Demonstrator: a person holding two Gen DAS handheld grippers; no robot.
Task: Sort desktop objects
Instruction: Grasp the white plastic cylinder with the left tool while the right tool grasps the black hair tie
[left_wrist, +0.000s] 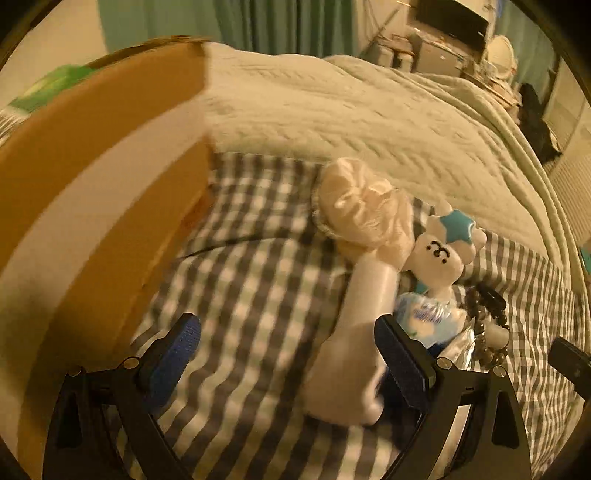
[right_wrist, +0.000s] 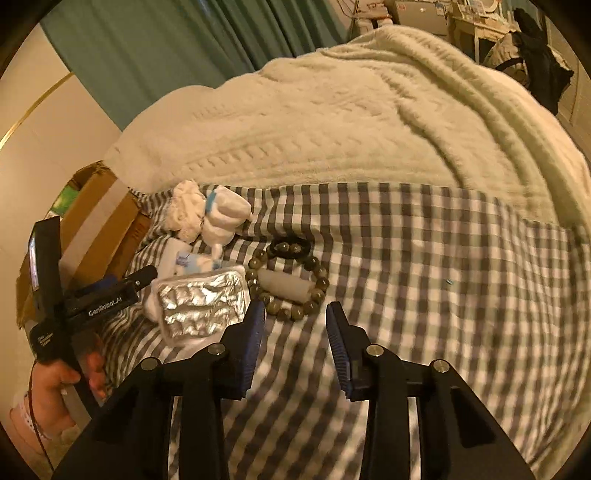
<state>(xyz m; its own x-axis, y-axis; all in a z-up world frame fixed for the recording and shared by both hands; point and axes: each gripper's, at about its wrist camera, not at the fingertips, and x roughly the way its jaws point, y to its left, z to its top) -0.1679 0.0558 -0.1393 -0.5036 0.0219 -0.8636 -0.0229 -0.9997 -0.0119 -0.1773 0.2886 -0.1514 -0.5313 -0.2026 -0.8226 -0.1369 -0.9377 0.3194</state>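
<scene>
A heap of small items lies on the grey checked sheet (right_wrist: 406, 295). My left gripper (left_wrist: 288, 354) stands wide open low over the sheet, and a white tube (left_wrist: 354, 325) lies between its fingers, close to the right one, with neither pad pressing it. Beyond it are a cream scrunchie (left_wrist: 362, 206), a white plush bunny (left_wrist: 443, 254) with a blue star and a blue-white packet (left_wrist: 424, 317). My right gripper (right_wrist: 295, 332) is open with nothing between its fingers, just short of a bead bracelet (right_wrist: 317, 291) that rings a small white block (right_wrist: 284, 286). A silver foil pack (right_wrist: 203, 306) lies to its left.
An open cardboard box (left_wrist: 92, 184) stands at the left edge of the sheet. A cream knitted blanket (right_wrist: 332, 122) covers the bed behind. A dark bead ring (right_wrist: 290, 247) lies beyond the bracelet. A hand (right_wrist: 62, 376) holds the left gripper (right_wrist: 92, 295).
</scene>
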